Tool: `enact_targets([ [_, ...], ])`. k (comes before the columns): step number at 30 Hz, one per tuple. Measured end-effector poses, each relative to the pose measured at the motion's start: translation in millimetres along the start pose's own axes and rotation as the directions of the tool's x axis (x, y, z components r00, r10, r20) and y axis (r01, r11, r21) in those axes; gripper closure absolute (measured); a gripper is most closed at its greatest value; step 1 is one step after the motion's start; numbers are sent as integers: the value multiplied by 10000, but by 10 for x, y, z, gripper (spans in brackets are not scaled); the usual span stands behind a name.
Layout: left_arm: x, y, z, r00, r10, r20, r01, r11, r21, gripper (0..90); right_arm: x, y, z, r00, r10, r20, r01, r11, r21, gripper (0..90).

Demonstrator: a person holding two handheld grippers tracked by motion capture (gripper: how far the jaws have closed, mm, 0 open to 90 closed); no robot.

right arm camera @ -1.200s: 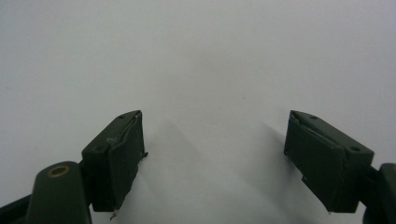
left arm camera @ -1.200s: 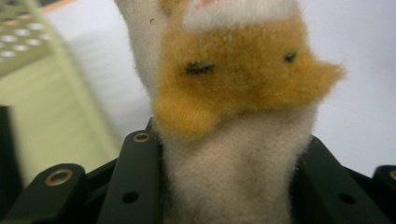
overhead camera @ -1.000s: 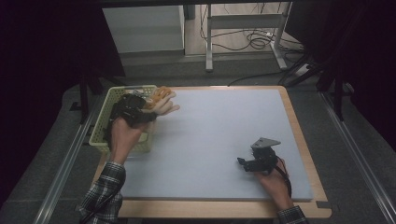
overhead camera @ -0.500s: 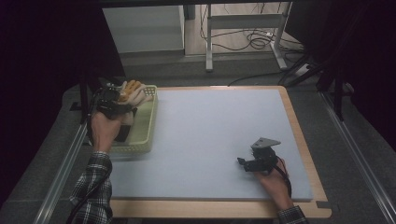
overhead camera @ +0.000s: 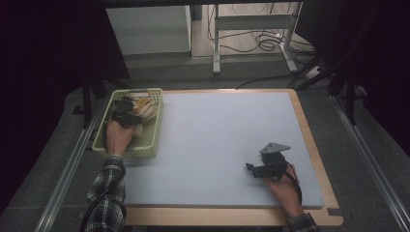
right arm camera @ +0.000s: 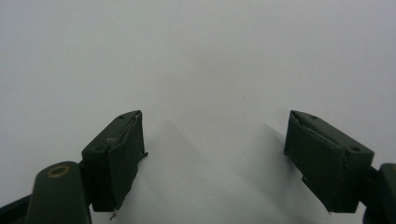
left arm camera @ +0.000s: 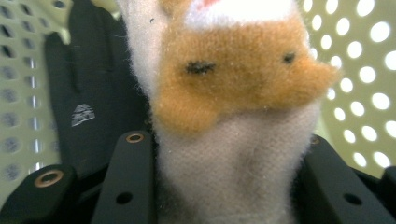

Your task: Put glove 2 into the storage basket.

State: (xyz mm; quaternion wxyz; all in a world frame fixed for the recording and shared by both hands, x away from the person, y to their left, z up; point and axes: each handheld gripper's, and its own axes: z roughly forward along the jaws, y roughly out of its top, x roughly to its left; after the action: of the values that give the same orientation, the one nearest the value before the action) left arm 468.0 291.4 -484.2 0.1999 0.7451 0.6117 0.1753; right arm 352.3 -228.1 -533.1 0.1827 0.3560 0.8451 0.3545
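- Your left gripper [overhead camera: 126, 112] sits down inside the pale green basket [overhead camera: 153, 126] at the table's left edge, with a cream-and-orange soft toy [left arm camera: 233, 107] wedged between its jaws.
- In the left gripper view, the toy's cream body fills the gap between the two black jaws, its orange patch rising just above them.
- A black glove [left arm camera: 88, 107] lies in the basket, just beside the toy, against the perforated wall.
- The jaws have just been easing apart, yet the toy's plush still touches both.
- Your right gripper [overhead camera: 265, 166] rests well apart on the pale blue mat [overhead camera: 227, 140], jaws spread wide with nothing between them.
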Motion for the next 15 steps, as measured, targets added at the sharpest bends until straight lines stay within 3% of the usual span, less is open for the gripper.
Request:
enact_targets([
  [6, -196, 103, 197, 9985, 532, 154, -544, 9941, 935, 569, 0, 0, 0, 10000, 4, -4, -4, 10000, -1, 196],
  [9, -262, 126, 284, 9976, 593, 360, -636, 9892, 1318, 536, 0, 0, 0, 10000, 3, -5, -3, 10000, -3, 196],
  [11, -277, 126, 320, 9967, 708, 409, -763, 9851, 1542, 451, 0, -1, 0, 10000, 2, -5, -2, 10000, -5, 196],
  [12, -273, 125, 324, 9963, 751, 428, -807, 9854, 1498, 375, 0, -1, 0, 10000, 4, -4, -4, 10000, -5, 196],
  [15, -204, 115, 287, 9957, 633, 675, -723, 9874, 1404, 260, 0, 0, 0, 10000, 4, -8, -4, 10000, -5, 196],
])
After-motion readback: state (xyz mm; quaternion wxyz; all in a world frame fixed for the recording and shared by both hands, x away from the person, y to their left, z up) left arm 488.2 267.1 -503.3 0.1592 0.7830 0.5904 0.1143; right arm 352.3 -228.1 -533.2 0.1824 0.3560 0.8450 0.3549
